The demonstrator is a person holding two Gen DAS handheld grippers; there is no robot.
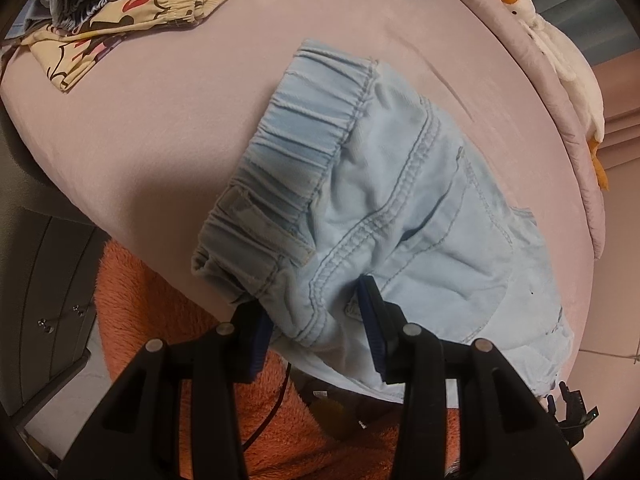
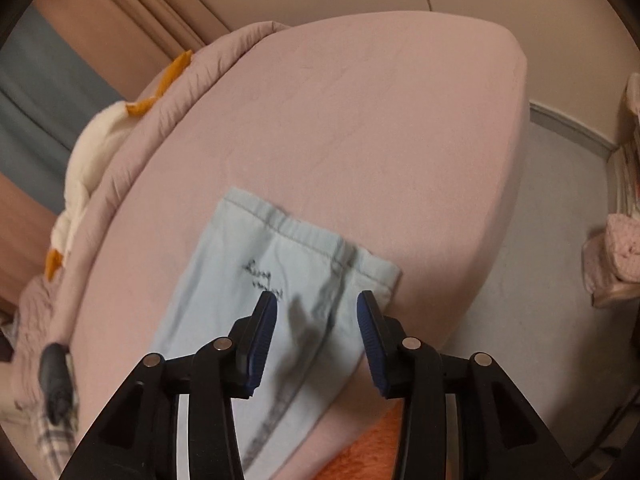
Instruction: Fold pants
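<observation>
Two hand-held grippers hover with jaws apart over pale blue pants (image 1: 384, 200) on the pink bed (image 1: 160, 128): left hand-held gripper (image 1: 312, 320) near the waistband, right hand-held gripper (image 2: 316, 332) above the hems.

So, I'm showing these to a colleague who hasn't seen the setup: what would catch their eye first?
The light blue denim pants lying across the pink bed sheet, the elastic waistband between the open left gripper. The hem end lies under the open right gripper. A patterned clothes pile sits at the sheet's far left.
</observation>
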